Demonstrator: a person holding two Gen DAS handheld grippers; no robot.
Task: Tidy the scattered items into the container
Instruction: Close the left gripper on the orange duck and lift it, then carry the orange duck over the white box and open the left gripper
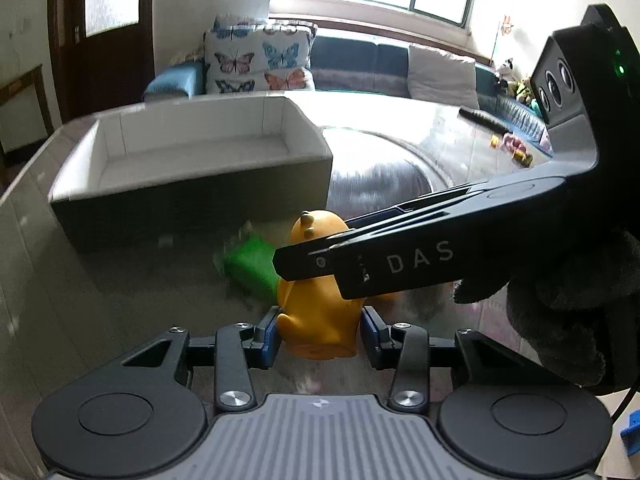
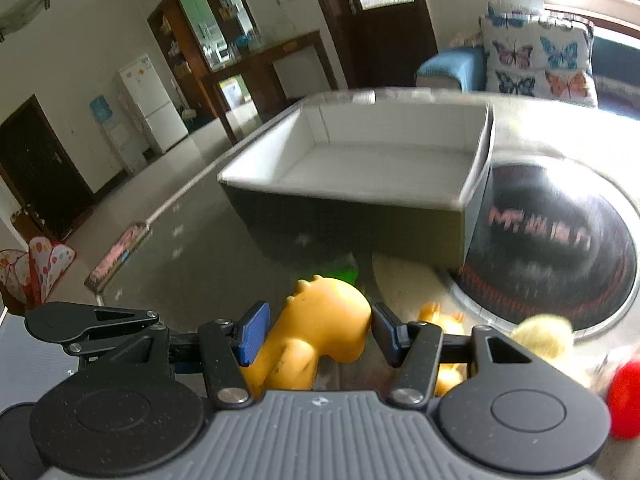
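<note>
The yellow toy is clamped by both the left hand-held gripper and the right hand-held gripper; a red object (blurred) is shown only in the right view.

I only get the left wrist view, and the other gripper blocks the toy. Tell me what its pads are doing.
Observer: The right gripper has both pads pressed on the yellow toy, at its head.
Operator: Report what else lies on that side.
Observer: A second yellow toy lies just right of the gripper.
Operator: Check the table's left edge.
Observer: A flat pink item lies there.
</note>
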